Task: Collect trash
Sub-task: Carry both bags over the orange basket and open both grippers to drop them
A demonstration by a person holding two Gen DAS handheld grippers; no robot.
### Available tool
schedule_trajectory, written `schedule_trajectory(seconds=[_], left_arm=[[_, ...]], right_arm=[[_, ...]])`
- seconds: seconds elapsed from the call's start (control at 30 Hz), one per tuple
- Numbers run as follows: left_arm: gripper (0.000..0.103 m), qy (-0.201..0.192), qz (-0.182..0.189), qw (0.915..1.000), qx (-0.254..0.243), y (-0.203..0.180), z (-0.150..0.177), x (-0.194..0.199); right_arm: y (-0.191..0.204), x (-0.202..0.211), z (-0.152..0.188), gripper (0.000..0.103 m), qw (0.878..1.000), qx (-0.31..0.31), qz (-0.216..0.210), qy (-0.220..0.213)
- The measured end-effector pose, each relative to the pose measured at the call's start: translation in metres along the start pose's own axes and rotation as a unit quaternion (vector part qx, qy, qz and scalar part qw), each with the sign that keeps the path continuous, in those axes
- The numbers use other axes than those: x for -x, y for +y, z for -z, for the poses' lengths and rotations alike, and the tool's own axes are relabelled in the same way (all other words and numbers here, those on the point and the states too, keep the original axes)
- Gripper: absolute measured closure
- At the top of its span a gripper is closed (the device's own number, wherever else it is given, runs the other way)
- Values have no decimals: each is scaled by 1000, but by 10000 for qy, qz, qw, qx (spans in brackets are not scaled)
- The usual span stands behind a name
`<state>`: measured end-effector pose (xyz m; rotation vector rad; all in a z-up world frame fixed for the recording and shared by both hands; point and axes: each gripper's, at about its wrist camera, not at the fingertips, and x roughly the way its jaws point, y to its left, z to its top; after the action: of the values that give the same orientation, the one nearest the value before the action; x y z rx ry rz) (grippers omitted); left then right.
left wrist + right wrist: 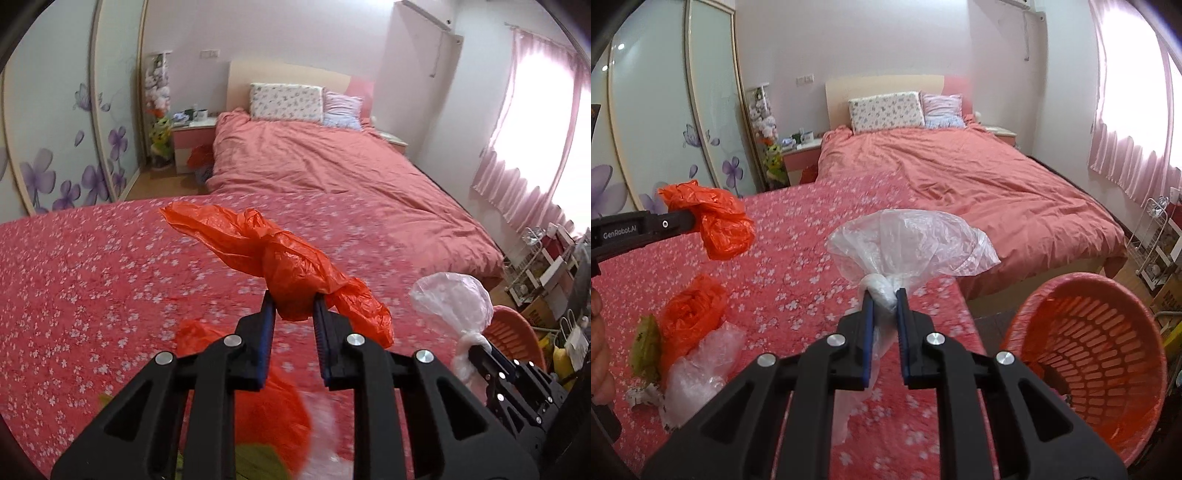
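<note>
My left gripper [293, 301] is shut on a crumpled orange plastic bag [273, 254], held above the red flowered cloth [92, 277]; it also shows at the left of the right wrist view, the orange bag [716, 221] bunched at its tips. My right gripper [884, 299] is shut on the twisted neck of a clear plastic bag [912, 240], lifted off the cloth; in the left wrist view that clear bag [450, 299] hangs at the right. On the cloth lie another orange bag [690, 314], a clear wrapper [698, 365] and a green peel [646, 347].
An orange slatted basket [1100, 354] stands tilted at the right, off the cloth's edge. Beyond lies a bed with a pink duvet [332, 166] and pillows. Wardrobe doors with purple flowers [55, 147] are on the left, a wire rack [1152, 243] and boxes on the right.
</note>
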<state>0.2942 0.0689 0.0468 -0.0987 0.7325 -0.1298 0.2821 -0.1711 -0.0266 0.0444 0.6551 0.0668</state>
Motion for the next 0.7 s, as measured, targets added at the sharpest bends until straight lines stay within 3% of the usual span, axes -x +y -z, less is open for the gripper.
schedule_trajectory(seconds=[0.7], left_arm=[[82,64,923,9934,-683,-99,40,9]], right_arm=[[-85,83,7,90,9953,-575,516,-586]])
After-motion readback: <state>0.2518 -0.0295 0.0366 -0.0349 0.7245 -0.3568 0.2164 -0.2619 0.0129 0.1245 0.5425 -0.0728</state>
